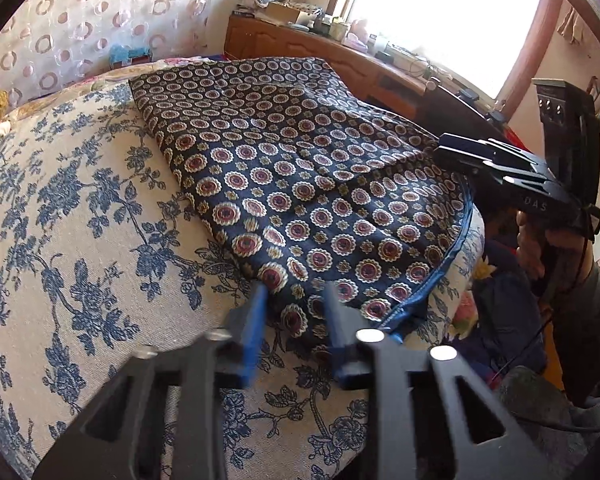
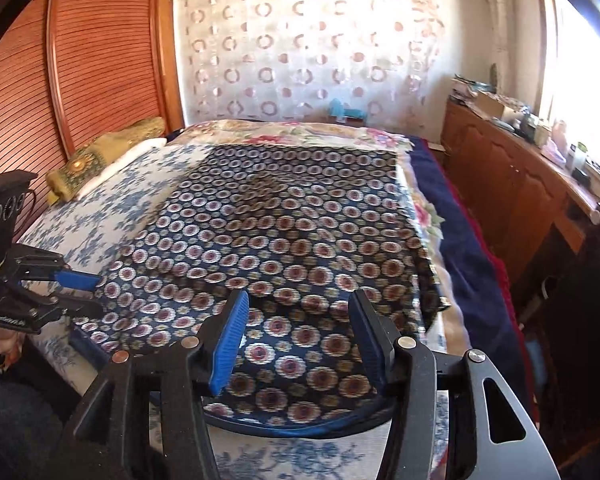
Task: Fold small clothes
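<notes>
A dark blue garment (image 1: 292, 168) with red and cream round flower prints lies spread flat on the bed, one part folded over itself. It fills the middle of the right wrist view (image 2: 284, 240). My left gripper (image 1: 294, 300) is open, its blue pads either side of the garment's near left corner at the blue hem. My right gripper (image 2: 296, 328) is open wide just above the garment's near edge. It also shows at the right of the left wrist view (image 1: 452, 146). The left gripper also shows at the left of the right wrist view (image 2: 84, 292), open.
The bed has a cream cover with a blue flower print (image 1: 80, 220). A wooden headboard (image 2: 80, 60) and a pillow (image 2: 100, 156) are at the left. A wooden cabinet (image 2: 520, 184) with clutter runs along the right under a bright window. A patterned curtain (image 2: 308, 48) hangs behind.
</notes>
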`<state>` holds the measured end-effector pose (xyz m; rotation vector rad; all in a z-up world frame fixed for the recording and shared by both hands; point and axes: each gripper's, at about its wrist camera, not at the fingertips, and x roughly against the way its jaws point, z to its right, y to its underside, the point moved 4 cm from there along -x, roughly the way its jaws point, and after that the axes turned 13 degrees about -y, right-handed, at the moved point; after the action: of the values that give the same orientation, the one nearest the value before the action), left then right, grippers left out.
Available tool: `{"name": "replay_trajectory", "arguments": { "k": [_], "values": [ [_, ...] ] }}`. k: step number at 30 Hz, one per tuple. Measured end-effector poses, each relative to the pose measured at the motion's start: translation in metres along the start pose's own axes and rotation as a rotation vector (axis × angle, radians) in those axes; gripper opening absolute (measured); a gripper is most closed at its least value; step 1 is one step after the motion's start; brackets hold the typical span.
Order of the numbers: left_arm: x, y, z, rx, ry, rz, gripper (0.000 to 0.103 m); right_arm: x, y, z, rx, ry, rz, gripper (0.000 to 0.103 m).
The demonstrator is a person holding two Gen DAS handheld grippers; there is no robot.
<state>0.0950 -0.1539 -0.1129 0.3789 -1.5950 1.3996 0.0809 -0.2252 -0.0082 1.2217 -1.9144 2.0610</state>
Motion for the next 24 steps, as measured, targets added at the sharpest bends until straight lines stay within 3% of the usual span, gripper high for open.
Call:
{"name": "replay_trajectory", "arguments": {
  "k": [3, 14, 20, 24],
  "values": [
    [0.005, -0.003, 0.003, -0.012, 0.005, 0.022, 0.005, 0.003, 0.000, -0.008, 0.012, -0.013, 0.001, 0.054],
    [0.048, -0.068, 0.014, -0.030, 0.014, 0.189, 0.004, 0.010, 0.011, -0.058, 0.070, -0.197, -0.041, 0.066],
    [0.050, -0.091, 0.014, -0.021, 0.005, 0.220, 0.004, 0.015, 0.015, -0.069, 0.108, -0.210, -0.056, 0.071],
    [0.053, -0.098, 0.012, -0.004, 0.000, 0.242, 0.004, 0.002, 0.022, -0.060, 0.104, -0.170, -0.104, 0.071]
  ]
}}
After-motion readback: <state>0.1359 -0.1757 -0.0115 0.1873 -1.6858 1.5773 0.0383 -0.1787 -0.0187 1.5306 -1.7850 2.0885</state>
